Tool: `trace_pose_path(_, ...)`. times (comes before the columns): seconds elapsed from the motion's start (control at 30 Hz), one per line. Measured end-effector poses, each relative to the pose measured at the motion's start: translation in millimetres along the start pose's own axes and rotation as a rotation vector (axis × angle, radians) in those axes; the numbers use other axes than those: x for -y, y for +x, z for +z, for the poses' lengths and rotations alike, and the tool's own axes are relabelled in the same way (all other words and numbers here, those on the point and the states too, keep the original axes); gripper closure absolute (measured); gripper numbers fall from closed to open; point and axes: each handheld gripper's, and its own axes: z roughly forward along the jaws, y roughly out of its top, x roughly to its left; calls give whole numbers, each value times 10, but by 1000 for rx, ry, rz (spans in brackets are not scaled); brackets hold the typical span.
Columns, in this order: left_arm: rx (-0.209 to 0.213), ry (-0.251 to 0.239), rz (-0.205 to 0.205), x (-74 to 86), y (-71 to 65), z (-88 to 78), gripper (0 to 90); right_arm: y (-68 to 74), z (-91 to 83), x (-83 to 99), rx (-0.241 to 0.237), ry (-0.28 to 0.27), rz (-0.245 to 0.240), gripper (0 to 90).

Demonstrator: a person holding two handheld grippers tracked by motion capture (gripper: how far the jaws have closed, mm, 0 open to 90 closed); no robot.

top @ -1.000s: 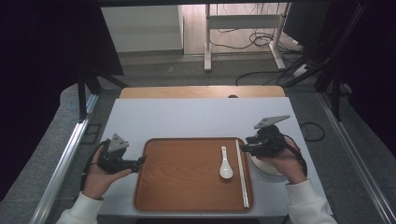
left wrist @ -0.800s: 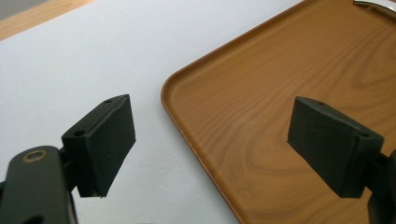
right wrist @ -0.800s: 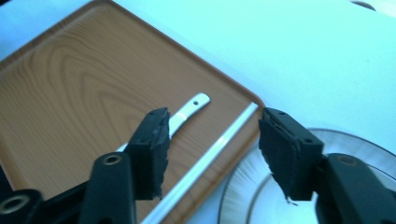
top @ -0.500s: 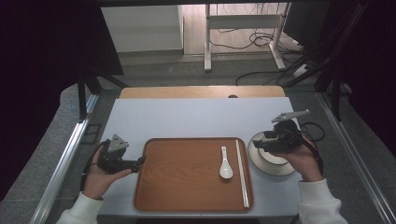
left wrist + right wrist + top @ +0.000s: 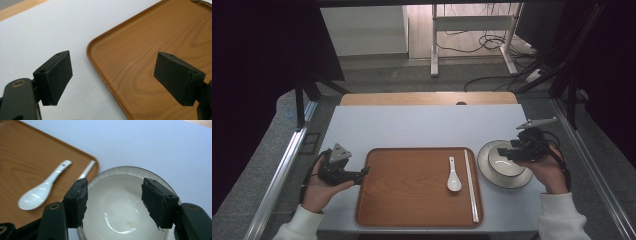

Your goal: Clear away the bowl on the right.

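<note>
The right gripper [image 5: 510, 151] is hovering over the white bowl [image 5: 501, 161], which is sitting on a plate [image 5: 486, 172] on the table [image 5: 412, 127], just beside the right edge of the wooden tray [image 5: 412, 190]. Its fingers [image 5: 79, 202] have just been opening and are now standing wide apart with nothing between them; in the right gripper view the bowl's hollow is lying beneath the gap, and neither finger is touching the rim.

The step in hand looks to me like taking hold of that bowl, likely to carry it onto the tray. To do it well, I would say the person should be lowering one finger inside the bowl and the other outside, straddling the wall at the near side, then closing squarely so the pads are pressing flat on the wall rather than skating off the glaze. Whether the plate beneath would come along I cannot tell, so a slow, level lift seems wise.

On the tray a white ceramic spoon [image 5: 454, 176] is lying beside a pair of chopsticks [image 5: 471, 185], near its right edge; the open wood to their left looks like the safer landing place.

The left gripper [image 5: 362, 173] is resting at the tray's left rim, its fingers [image 5: 56, 76] open and empty, one over the table and one over the tray. It could be steadying the tray if needed.
</note>
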Motion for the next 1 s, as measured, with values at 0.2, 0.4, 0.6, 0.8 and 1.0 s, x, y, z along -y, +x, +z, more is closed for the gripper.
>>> trace_pose_path(0.2,-1,-3,-1,-1,5,-9,145,-178,-3,73,46,15,43,377)
trace_pose_path(0.4,1,1,2,0,2,-4,145,-318,95,157,102,84,75,379)
trace_pose_path(0.6,2,1,3,1,2,-4,145,-407,235,229,119,144,91,398)
trace_pose_path(0.8,3,3,4,2,-2,2,145,-445,324,263,116,181,109,464)
trace_pose_path(1.0,4,3,4,2,-8,2,145,-462,449,295,110,221,118,564)
